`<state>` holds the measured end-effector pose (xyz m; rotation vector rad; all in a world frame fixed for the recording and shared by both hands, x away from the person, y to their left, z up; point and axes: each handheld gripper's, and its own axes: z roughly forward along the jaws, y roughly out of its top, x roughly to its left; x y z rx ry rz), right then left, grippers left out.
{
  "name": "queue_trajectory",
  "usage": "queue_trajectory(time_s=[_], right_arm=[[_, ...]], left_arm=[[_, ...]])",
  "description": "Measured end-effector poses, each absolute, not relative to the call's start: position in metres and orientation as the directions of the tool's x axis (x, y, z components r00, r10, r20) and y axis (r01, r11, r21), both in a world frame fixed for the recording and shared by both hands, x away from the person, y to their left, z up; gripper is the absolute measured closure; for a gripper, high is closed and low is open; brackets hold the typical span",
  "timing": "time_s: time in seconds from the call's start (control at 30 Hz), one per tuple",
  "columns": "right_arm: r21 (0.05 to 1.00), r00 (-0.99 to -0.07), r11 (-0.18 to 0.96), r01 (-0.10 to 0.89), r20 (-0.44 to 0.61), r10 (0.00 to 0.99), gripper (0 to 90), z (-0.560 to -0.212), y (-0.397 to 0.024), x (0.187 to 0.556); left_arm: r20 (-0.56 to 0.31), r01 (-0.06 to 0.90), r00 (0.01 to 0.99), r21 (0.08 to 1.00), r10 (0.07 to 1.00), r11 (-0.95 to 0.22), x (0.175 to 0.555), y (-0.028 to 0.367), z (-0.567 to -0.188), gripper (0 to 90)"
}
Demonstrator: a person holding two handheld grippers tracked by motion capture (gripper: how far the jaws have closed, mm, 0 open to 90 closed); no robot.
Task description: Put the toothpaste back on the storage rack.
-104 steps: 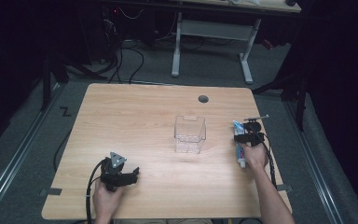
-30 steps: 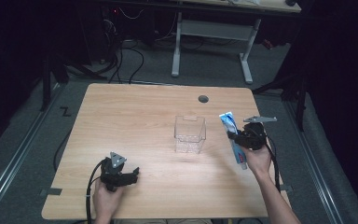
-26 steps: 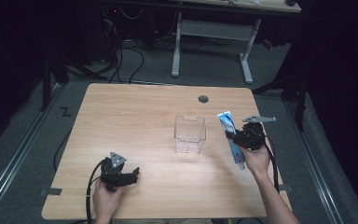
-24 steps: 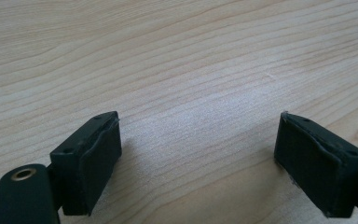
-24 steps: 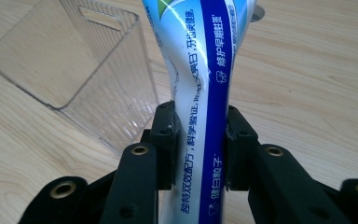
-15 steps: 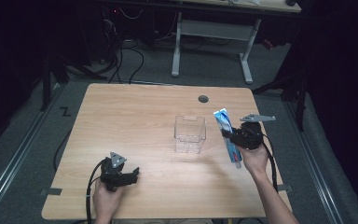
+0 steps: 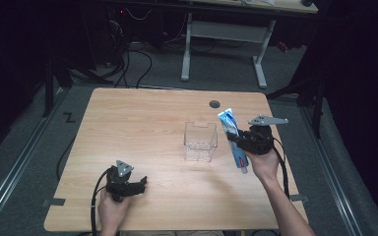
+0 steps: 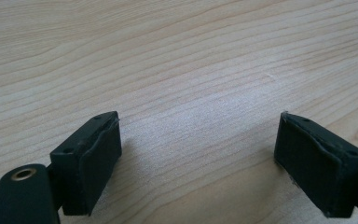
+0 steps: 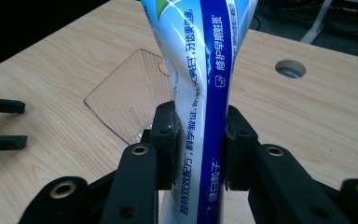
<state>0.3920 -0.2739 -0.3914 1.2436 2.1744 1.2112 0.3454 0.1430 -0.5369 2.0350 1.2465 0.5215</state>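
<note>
A blue-and-white toothpaste tube (image 7: 232, 132) hangs above the table's right side, gripped across its middle by my right gripper (image 7: 237, 141). In the right gripper view both black pads press the tube (image 9: 209, 70), which rises between them with its flat end up. A clear plastic box (image 7: 200, 141) stands at the table's middle, just left of the tube, and appears behind the tube as a clear box (image 9: 130, 93). My left gripper (image 7: 139, 185) rests low near the front left edge, its jaws wide apart over bare wood (image 8: 196, 154).
The wooden table (image 7: 138, 128) has a round cable hole (image 7: 214, 104) near its far edge. A white desk frame and cables stand on the floor beyond the table. Metal rails run along both sides.
My right gripper has lifted the toothpaste tube off the table and carried it up and left toward the clear box, tilting it more upright. The left gripper stayed put.
</note>
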Motion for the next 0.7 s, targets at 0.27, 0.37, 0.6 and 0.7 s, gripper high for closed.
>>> queue_trajectory(time_s=[0.27, 0.37, 0.6, 0.7], right_arm=[[0.832, -0.578, 0.251, 0.495, 0.1, 0.81, 70.5, -0.381, -0.262, 0.394], [0.839, -0.592, 0.251, 0.482, 0.101, 0.8, 70.5, -0.377, -0.256, 0.394], [0.849, -0.61, 0.246, 0.468, 0.109, 0.784, 70.5, -0.372, -0.248, 0.397], [0.854, -0.617, 0.243, 0.46, 0.111, 0.779, 70.5, -0.369, -0.245, 0.397]], left_arm=[[-0.014, 0.613, 0.46, 0.728, 0.888, -0.306, 0.345, 0.143, -0.537, 14.8], [-0.014, 0.613, 0.46, 0.728, 0.888, -0.306, 0.345, 0.143, -0.537, 14.8], [-0.014, 0.613, 0.46, 0.729, 0.888, -0.305, 0.345, 0.143, -0.537, 14.8], [-0.014, 0.613, 0.46, 0.729, 0.888, -0.305, 0.345, 0.143, -0.537, 14.8]])
